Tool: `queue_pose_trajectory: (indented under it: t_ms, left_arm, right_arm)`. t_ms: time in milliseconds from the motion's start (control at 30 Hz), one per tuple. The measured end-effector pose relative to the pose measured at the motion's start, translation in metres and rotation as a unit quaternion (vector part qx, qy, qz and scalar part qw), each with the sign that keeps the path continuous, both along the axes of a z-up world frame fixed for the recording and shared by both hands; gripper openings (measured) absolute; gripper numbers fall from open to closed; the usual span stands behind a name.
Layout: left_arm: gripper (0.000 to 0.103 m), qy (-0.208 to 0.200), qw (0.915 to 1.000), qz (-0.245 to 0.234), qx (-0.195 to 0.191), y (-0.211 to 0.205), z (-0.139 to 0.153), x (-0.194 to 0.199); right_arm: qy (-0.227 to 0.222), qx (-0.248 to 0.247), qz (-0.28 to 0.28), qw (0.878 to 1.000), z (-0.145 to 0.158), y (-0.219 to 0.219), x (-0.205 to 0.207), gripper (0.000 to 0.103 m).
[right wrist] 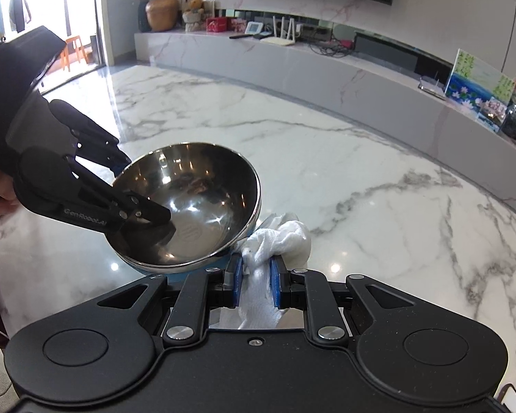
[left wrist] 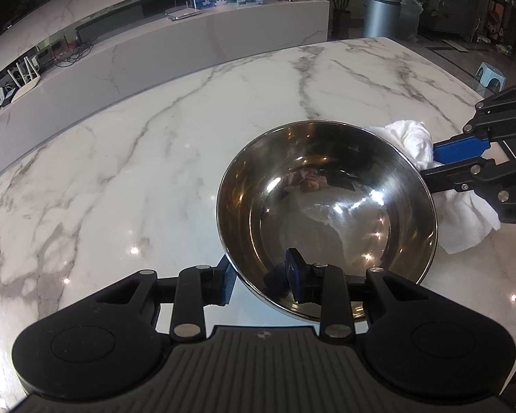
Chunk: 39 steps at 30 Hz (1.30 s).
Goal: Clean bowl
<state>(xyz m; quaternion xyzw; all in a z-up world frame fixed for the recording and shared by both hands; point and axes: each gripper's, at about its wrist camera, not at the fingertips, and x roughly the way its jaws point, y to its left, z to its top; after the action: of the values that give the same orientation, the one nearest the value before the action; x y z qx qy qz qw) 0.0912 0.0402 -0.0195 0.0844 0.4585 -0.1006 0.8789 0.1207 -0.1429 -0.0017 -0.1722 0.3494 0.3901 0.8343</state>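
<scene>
I note my left gripper (left wrist: 261, 275) clamps the steel bowl (left wrist: 326, 213) rim, tilted above the marble table (left wrist: 154, 158); right gripper (right wrist: 254, 284) pinches the white cloth (right wrist: 282, 237) beside it.

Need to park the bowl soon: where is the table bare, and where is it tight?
Bare marble table runs wide from the bowl out to the far edge by the grey ledge. It is crowded on the bowl's other side: the white cloth, pinched in the right gripper, lies against the rim; the left gripper clamps the near rim.
</scene>
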Motion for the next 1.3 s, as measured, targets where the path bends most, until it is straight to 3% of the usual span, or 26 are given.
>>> queue_pose_trajectory:
  t_ms: [433, 833, 933, 1067, 1233, 1300]
  left_arm:
    - [0.029, 0.000, 0.9997, -0.024, 0.003, -0.001, 0.000, -0.002]
    - [0.031, -0.003, 0.9994, -0.034, 0.002, -0.001, 0.002, -0.008]
    - [0.031, 0.002, 0.9995, -0.031, -0.008, 0.001, 0.002, -0.008]
    - [0.046, 0.027, 0.9982, -0.017, -0.051, 0.010, 0.003, -0.008]
    - [0.046, 0.048, 0.9960, -0.002, -0.075, 0.015, 0.000, -0.006]
    - [0.041, 0.050, 0.9954, 0.002, -0.081, 0.016, 0.000, -0.005]
  right_arm:
    - [0.013, -0.047, 0.035, 0.998, -0.018, 0.013, -0.010, 0.016]
    - [0.028, -0.049, 0.038, 0.998, -0.027, 0.014, -0.008, 0.016]
    - [0.029, -0.048, 0.038, 0.998, -0.028, 0.014, -0.007, 0.016]
    - [0.030, -0.049, 0.039, 0.998, -0.028, 0.014, -0.007, 0.016]
    - [0.031, -0.051, 0.040, 0.997, -0.028, 0.014, -0.007, 0.016]
    - [0.032, -0.052, 0.041, 0.997, -0.028, 0.015, -0.007, 0.016]
